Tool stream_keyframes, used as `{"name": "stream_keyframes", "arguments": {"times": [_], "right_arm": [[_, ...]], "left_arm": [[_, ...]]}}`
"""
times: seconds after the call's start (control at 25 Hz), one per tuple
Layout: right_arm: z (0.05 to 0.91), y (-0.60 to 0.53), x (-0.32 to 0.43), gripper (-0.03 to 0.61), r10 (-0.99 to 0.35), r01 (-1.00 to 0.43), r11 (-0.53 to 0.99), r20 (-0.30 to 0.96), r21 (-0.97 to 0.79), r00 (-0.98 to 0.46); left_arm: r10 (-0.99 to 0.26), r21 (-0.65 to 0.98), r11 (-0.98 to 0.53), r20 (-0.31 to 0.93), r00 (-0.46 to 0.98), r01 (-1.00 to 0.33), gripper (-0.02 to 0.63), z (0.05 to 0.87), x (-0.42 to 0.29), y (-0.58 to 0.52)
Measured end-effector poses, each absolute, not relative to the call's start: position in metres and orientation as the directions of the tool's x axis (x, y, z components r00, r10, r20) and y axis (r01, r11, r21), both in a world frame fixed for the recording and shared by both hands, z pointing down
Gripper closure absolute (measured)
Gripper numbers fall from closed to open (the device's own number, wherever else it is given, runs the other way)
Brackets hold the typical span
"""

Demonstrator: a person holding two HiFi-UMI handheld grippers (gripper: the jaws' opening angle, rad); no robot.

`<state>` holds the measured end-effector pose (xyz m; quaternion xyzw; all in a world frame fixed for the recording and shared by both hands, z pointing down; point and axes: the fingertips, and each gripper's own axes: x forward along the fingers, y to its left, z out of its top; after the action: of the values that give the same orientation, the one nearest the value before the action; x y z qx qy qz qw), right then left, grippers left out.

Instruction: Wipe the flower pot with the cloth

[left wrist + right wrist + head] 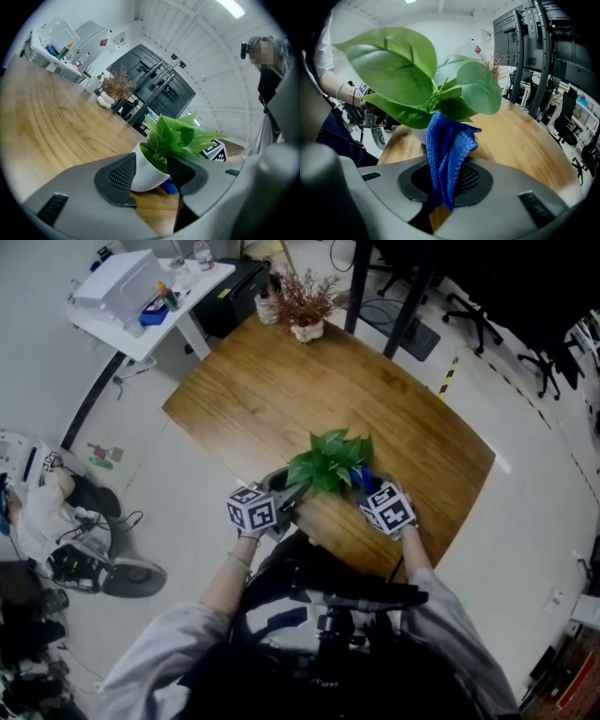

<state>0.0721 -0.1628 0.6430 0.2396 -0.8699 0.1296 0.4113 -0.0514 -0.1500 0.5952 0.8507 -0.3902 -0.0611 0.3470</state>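
Observation:
A small white flower pot (144, 172) with a green leafy plant (330, 460) stands tilted near the front edge of the wooden table (281, 390). My left gripper (152, 172) is shut on the pot, with one pad on its outer wall and the other among the leaves. My right gripper (443, 180) is shut on a blue cloth (447, 145), which hangs bunched against the pot's right side under the leaves (403, 75). The cloth (169, 187) shows below the pot in the left gripper view. Most of the pot (418, 135) is hidden in the right gripper view.
A dried brown plant in a pale pot (305, 310) stands at the table's far end. A white desk with bottles (150, 292) is at back left. Office chairs (469, 306) and gear on the floor (66, 540) surround the table.

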Motion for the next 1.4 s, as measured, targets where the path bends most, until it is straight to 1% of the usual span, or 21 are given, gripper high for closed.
{"name": "stream_keyframes", "arguments": {"times": [0.2,0.36,0.56,0.72,0.84,1.08,1.16,1.28,1.4], "right_arm": [[0.644,-0.157,0.054,0.495,-0.259,-0.433,0.901,0.770,-0.025,-0.583],[0.648,-0.140,0.044,0.495,-0.239,-0.400,0.917,0.777,-0.017,-0.582],[0.657,-0.113,0.035,0.495,-0.223,-0.345,0.938,0.818,0.032,-0.530],[0.653,-0.105,0.023,0.495,-0.265,-0.302,0.945,0.839,0.126,-0.476],[0.649,-0.103,0.016,0.495,-0.273,-0.267,0.950,0.845,0.162,-0.460],[0.650,-0.090,0.046,0.495,-0.269,-0.264,0.950,0.862,0.165,-0.430],[0.647,-0.086,0.062,0.495,-0.270,-0.285,0.946,0.864,0.155,-0.424],[0.650,-0.091,0.091,0.495,-0.291,-0.356,0.924,0.863,0.141,-0.412],[0.654,-0.113,0.111,0.495,-0.321,-0.460,0.881,0.848,0.105,-0.421]], "left_arm": [[-0.676,0.624,-0.483,0.179,0.714,-0.614,0.405,0.597,-0.044,-0.159],[-0.686,0.633,-0.475,0.169,0.708,-0.612,0.405,0.597,-0.048,-0.167],[-0.684,0.633,-0.475,0.171,0.709,-0.611,0.405,0.598,-0.049,-0.178],[-0.674,0.628,-0.486,0.174,0.718,-0.608,0.405,0.598,-0.045,-0.185],[-0.673,0.623,-0.489,0.176,0.718,-0.611,0.405,0.598,-0.046,-0.188],[-0.701,0.631,-0.467,0.162,0.694,-0.620,0.405,0.593,-0.062,-0.186],[-0.705,0.629,-0.464,0.165,0.690,-0.624,0.405,0.592,-0.070,-0.182],[-0.712,0.637,-0.451,0.167,0.682,-0.626,0.405,0.593,-0.079,-0.175],[-0.712,0.644,-0.444,0.169,0.682,-0.623,0.405,0.597,-0.080,-0.168]]}}
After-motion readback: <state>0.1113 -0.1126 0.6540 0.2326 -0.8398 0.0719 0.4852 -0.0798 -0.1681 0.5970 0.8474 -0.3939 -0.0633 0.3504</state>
